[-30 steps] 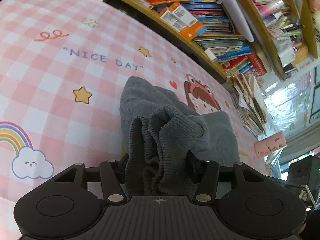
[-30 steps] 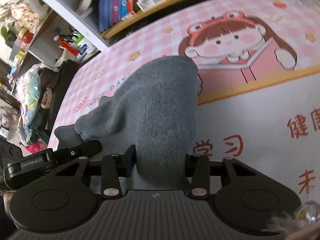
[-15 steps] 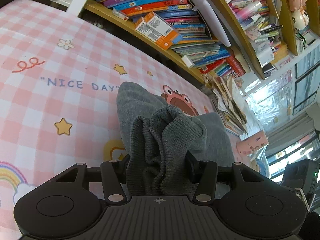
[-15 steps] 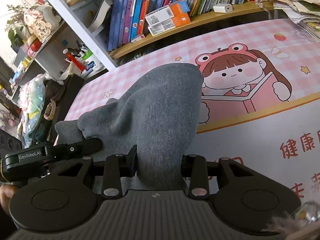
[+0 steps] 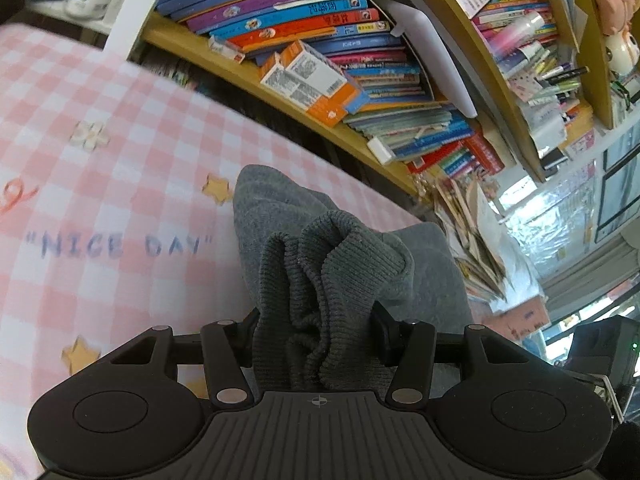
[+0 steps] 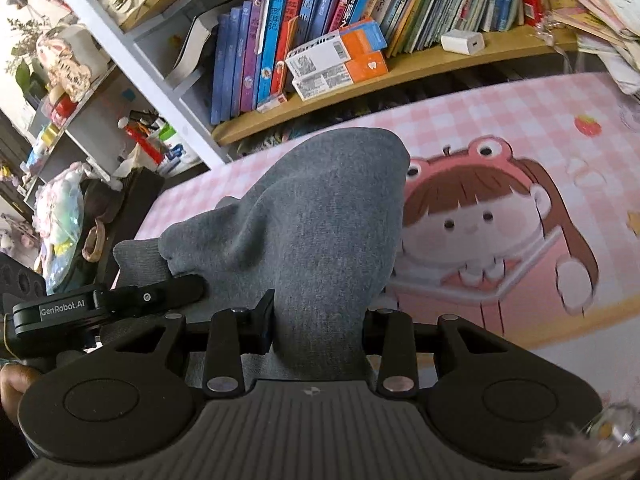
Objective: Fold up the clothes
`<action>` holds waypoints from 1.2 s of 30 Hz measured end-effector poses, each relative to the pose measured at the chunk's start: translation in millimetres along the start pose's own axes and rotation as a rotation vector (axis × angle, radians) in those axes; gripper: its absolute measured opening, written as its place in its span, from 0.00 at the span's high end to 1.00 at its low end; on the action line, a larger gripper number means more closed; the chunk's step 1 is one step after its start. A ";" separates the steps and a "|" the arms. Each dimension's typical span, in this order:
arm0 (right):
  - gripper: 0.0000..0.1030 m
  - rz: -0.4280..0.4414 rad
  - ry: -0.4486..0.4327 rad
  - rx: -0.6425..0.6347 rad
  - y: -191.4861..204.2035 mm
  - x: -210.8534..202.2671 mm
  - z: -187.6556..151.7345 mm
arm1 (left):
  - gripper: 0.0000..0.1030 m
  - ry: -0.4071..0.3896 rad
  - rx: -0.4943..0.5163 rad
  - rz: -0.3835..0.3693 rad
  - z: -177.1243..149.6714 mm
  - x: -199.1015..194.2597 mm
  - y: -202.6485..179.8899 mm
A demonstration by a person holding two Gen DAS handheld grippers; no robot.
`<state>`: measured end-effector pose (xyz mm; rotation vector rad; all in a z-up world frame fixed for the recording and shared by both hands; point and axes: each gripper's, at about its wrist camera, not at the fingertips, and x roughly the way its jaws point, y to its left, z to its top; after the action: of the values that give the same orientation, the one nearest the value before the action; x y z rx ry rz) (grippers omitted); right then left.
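A grey knit garment (image 5: 288,216) hangs in folds above the pink checked tabletop (image 5: 100,160). My left gripper (image 5: 316,320) is shut on its bunched ribbed edge (image 5: 340,264). In the right wrist view the same grey garment (image 6: 320,216) drapes forward in a smooth sheet, and my right gripper (image 6: 318,328) is shut on its near edge. The left gripper (image 6: 120,300) shows at the left of that view, holding the ribbed part beside my right one. Both grippers' fingertips are buried in cloth.
A wooden bookshelf (image 6: 400,64) packed with books runs along the table's far edge. A cartoon girl print (image 6: 480,216) covers the tabletop to the right. White shelving with bottles and toys (image 6: 80,92) stands at the left. A hand (image 6: 12,388) grips the left tool.
Both grippers have risen and moved toward the bookshelf, carrying the garment with them; the shelf looms larger and the table print has slid down and back. Both grips are unchanged.
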<state>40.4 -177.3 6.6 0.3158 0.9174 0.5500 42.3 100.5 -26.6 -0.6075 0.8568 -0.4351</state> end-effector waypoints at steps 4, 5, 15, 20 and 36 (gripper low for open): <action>0.68 0.009 -0.009 -0.008 -11.5 16.5 26.8 | 0.51 -0.014 0.006 0.012 24.4 18.7 -2.9; 0.68 0.010 -0.013 -0.012 -14.3 20.7 34.0 | 0.51 -0.017 0.005 0.014 30.3 23.6 -3.3; 0.68 0.011 -0.015 -0.044 -45.5 71.1 91.0 | 0.50 -0.028 0.002 0.052 79.5 76.0 2.1; 0.68 0.008 -0.016 -0.042 -55.3 91.7 108.6 | 0.50 -0.038 -0.009 0.064 93.2 95.4 8.0; 0.66 0.004 -0.001 -0.026 -74.3 132.2 123.4 | 0.48 -0.069 -0.048 0.116 107.9 130.6 26.6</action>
<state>228.5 -165.7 -45.3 0.2947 0.9080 0.5646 208.4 78.9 -63.2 -0.6105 0.8337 -0.2874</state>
